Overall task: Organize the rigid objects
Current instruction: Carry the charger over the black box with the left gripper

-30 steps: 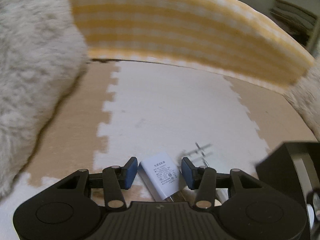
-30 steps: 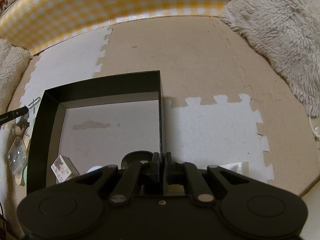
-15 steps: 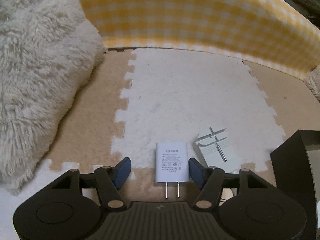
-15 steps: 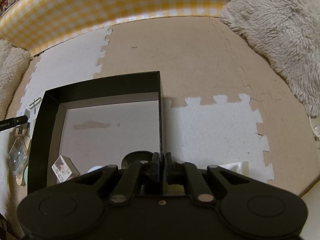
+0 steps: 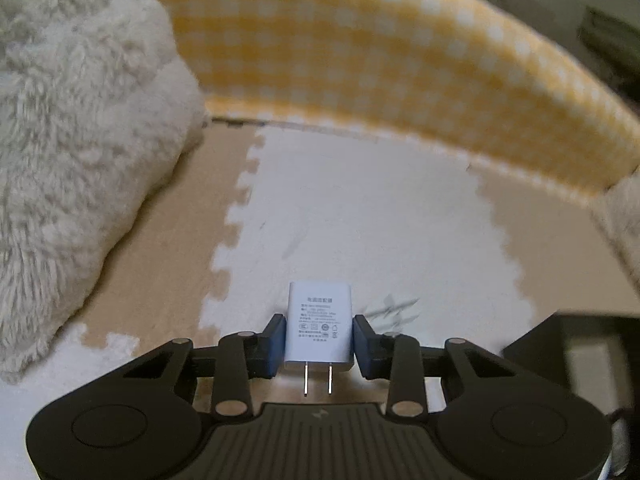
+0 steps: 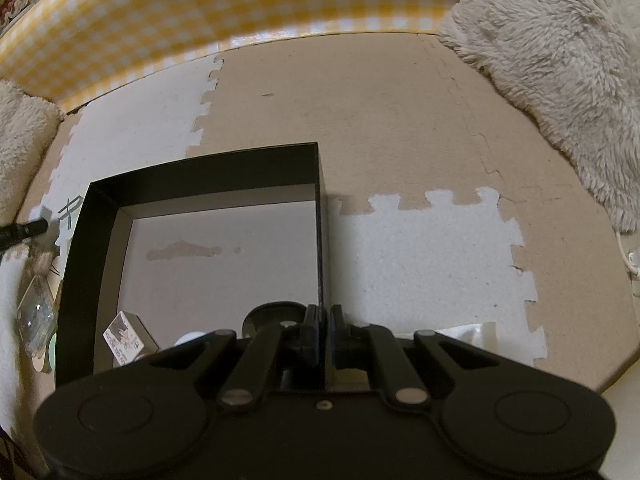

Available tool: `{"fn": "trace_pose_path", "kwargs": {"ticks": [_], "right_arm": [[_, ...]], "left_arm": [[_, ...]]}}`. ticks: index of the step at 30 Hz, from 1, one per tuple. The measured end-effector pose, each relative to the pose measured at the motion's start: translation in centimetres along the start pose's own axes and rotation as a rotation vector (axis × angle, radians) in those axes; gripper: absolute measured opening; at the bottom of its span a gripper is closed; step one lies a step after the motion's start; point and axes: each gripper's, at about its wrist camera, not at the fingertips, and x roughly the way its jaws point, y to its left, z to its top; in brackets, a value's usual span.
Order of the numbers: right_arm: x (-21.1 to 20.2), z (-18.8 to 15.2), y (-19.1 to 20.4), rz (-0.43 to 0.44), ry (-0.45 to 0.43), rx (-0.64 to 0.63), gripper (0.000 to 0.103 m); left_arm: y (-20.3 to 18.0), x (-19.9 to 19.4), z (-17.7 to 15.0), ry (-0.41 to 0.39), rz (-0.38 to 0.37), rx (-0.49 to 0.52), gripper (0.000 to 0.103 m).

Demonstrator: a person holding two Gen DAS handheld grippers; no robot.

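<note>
A white charger [image 5: 319, 326] sits between the blue pads [image 5: 275, 344] of the left gripper [image 5: 319, 344], its two metal prongs pointing back toward the camera. The jaws are closing on it; the pads look to be touching its two narrow sides, with the printed flat face up. It appears to be just above or resting on the white foam floor mat [image 5: 360, 220]; which one is hard to tell.

The charger is a small rounded block of smooth hard plastic. It should be light and stiff, and it will not give under the pads, but its glossy sides could slip, so a square hold across the flat sides, clear of the prongs, seems best. The prongs are thin metal and could bend if knocked against the box wall.

The right gripper [image 6: 323, 320] is closed tight on the thin right wall of a black box [image 6: 200, 168], apparently steadying it. The box is rigid card with a pale grey floor, shallow and square. Inside, near the camera, lie a small printed carton [image 6: 124, 340] and a dark round item partly hidden by the gripper.

The floor is interlocking foam tiles, tan and white with toothed edges. A yellow-and-white checked fabric wall [image 5: 380, 60] curves behind, and shaggy cream cushions [image 5: 72, 140] sit at the sides. More small items lie left of the box, too blurred to name.
</note>
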Motion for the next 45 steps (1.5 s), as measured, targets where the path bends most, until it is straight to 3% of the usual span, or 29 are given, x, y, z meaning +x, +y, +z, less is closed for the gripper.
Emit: {"fn": "trace_pose_path", "kwargs": {"ticks": [4, 9, 12, 17, 26, 31, 39, 42, 44, 45], "right_arm": [[0.0, 0.0, -0.1, 0.003, 0.001, 0.003, 0.005], [0.1, 0.1, -0.2, 0.007, 0.002, 0.010, 0.005], [0.1, 0.1, -0.2, 0.006, 0.002, 0.009, 0.005], [0.1, 0.1, -0.2, 0.007, 0.002, 0.009, 0.005], [0.1, 0.1, -0.2, 0.006, 0.002, 0.008, 0.005], [0.1, 0.1, -0.1, 0.005, 0.002, 0.007, 0.005], [0.1, 0.0, 0.0, 0.004, 0.002, 0.007, 0.005], [0.1, 0.0, -0.1, 0.005, 0.002, 0.007, 0.005], [0.1, 0.0, 0.0, 0.005, 0.002, 0.009, 0.005], [0.2, 0.0, 0.0, 0.006, 0.002, 0.009, 0.005]], "left_arm": [[-2.6, -2.2, 1.3, -0.052, -0.118, -0.005, 0.037], [-7.7, -4.9, 1.7, -0.099, -0.241, 0.124, 0.037], [-10.8, -5.4, 0.9, -0.071, -0.317, 0.207, 0.037], [-15.1, -4.7, -2.1, 0.013, -0.381, 0.360, 0.037], [-19.4, -1.4, -6.7, 0.102, -0.390, 0.631, 0.037], [-19.7, -0.5, -7.5, 0.136, -0.377, 0.715, 0.037], [-19.9, -0.4, -8.0, 0.165, -0.367, 0.761, 0.038], [-19.9, -0.7, -7.8, 0.169, -0.381, 0.744, 0.045], [-20.0, -1.1, -7.6, 0.158, -0.384, 0.727, 0.062], [-20.0, -1.2, -7.6, 0.151, -0.376, 0.724, 0.064]]}}
